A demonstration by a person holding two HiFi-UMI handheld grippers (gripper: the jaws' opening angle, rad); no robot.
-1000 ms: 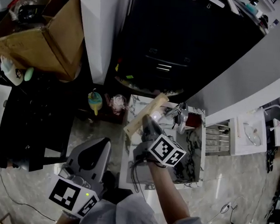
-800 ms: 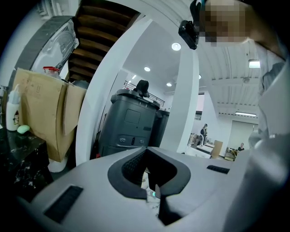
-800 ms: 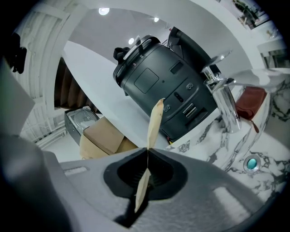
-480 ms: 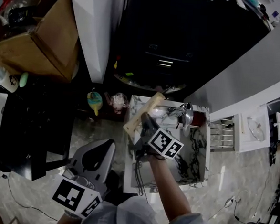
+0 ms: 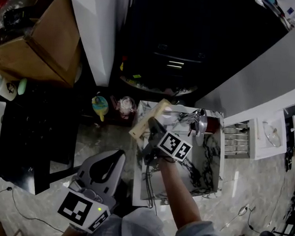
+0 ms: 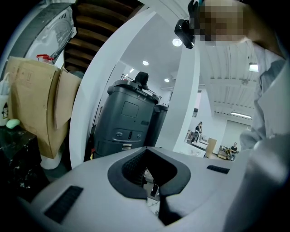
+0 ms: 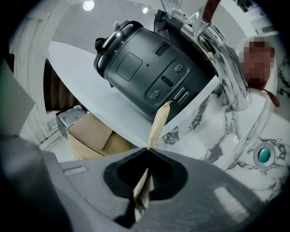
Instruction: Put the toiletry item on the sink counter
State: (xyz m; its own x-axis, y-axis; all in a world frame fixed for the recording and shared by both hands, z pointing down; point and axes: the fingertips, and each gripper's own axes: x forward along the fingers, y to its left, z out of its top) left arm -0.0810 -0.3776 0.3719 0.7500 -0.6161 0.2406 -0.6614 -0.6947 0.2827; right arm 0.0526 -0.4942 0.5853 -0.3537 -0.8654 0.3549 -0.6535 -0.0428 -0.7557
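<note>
reader: panel by panel, what do the right tongs (image 5: 151, 124) hold?

legend: head view: a flat tan packet (image 5: 160, 110), the toiletry item, pinched near its lower end. it slants up and away past the tips, over the far left corner of the marble sink counter (image 5: 204, 167); whether it touches the stone cannot be judged. right gripper view: the right tongs (image 7: 147, 152) have both jaws pressed together on the packet (image 7: 158, 124), seen edge-on as a thin strip running between the dark pads and out beyond the tips.

reader: what lies ahead of those tips?

legend: right gripper view: a chrome faucet (image 7: 226, 77) to the right of the packet, a drain with a teal centre (image 7: 263, 154) lower right, and a dark grey machine (image 7: 149, 68) beyond. the drain shows in this view alone. the head view gives the faucet (image 5: 194, 117) just right of the tongs.

reader: and the left tongs (image 5: 117, 155)?

legend: head view: low, close to the person's body, left of the counter and well apart from the packet. left gripper view: the left tongs (image 6: 146, 150) are closed tip to tip, with nothing between the jaws. ahead stands the grey machine (image 6: 129, 118), with a cardboard box (image 6: 36, 104) to its left. to the right, distant people (image 6: 198, 131) sit in a bright hall that no other view shows. the head view places the box (image 5: 47, 42) far ahead and left of the left tongs.
</note>
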